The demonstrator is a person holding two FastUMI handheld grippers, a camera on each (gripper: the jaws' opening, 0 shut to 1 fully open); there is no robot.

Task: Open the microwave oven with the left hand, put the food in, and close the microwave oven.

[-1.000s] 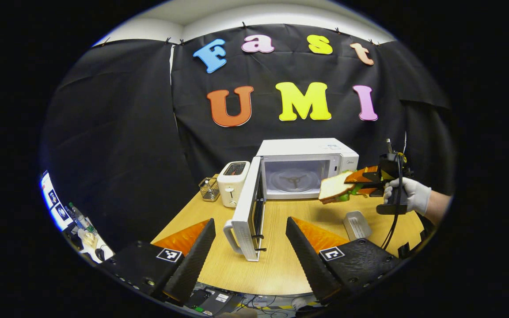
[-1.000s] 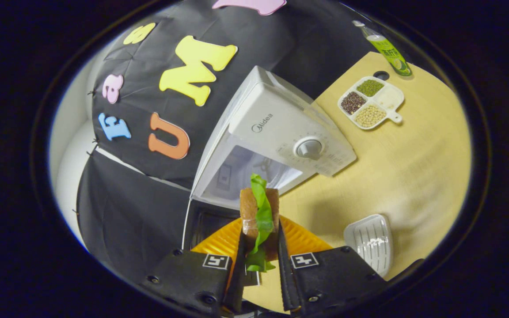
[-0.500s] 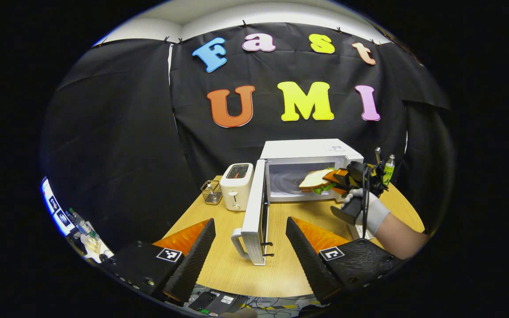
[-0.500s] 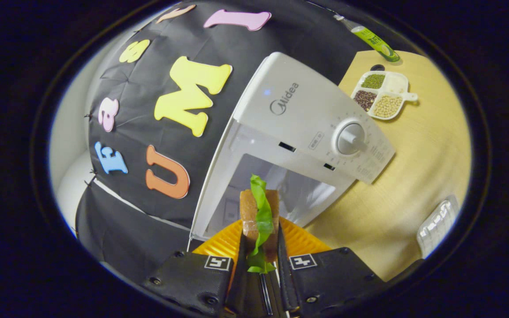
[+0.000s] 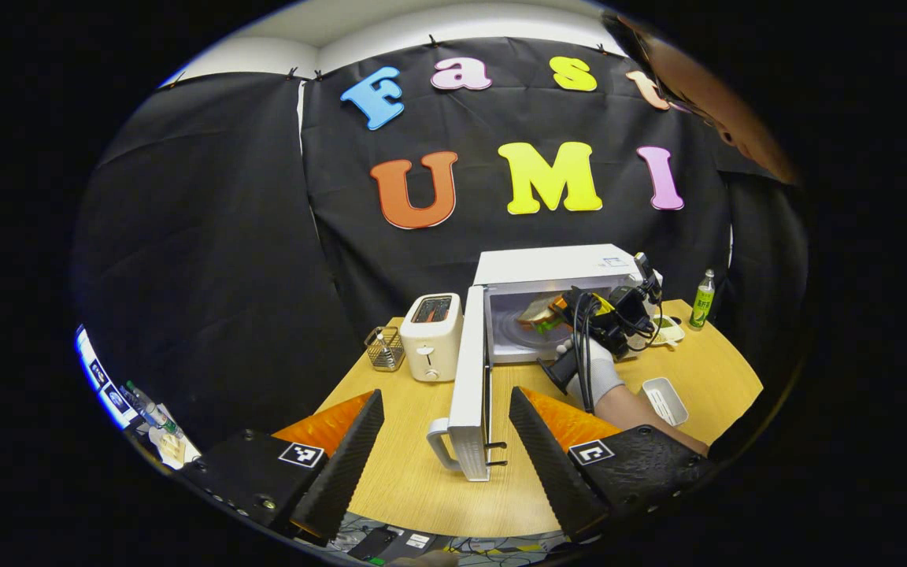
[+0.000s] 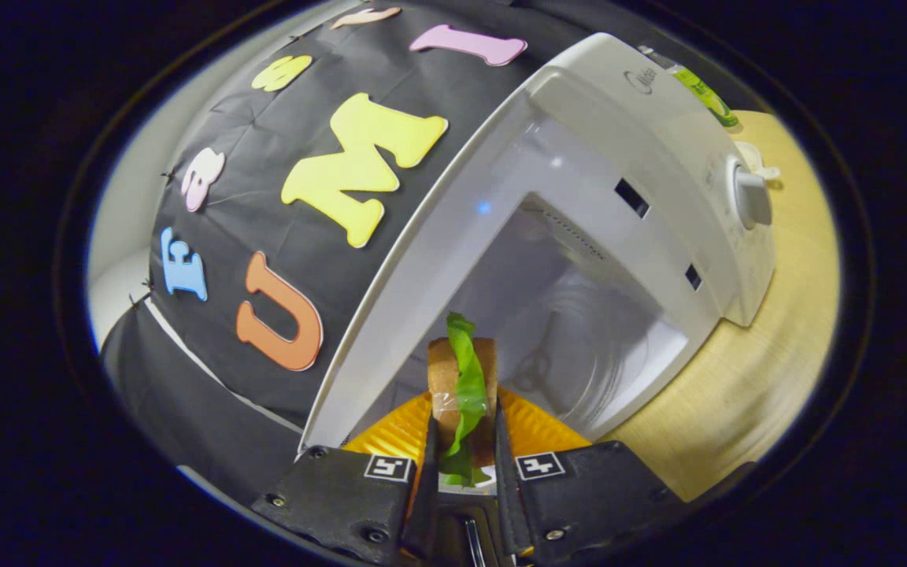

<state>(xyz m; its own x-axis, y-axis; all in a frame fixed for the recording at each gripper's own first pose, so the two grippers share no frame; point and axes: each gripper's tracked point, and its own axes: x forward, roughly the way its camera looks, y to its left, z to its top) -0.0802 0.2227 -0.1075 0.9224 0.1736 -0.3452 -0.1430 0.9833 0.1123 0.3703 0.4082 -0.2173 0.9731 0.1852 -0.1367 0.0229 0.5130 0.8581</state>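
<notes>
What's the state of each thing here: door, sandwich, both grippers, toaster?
Door: swung wide open.
Sandwich: clamped between the right gripper's fingers, at the microwave cavity mouth, not set down.
Right gripper: shut on the sandwich.
Left gripper: open, holding nothing, back from the door.
Toaster: slots look empty.

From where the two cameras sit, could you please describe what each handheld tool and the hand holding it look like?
Both the left tool and the right tool have black bodies bearing small square black-and-white markers, with ribbed orange panels behind the fingers. In the left gripper view, a white glove covers the hand on the right tool, and black cables hang from it.
</notes>
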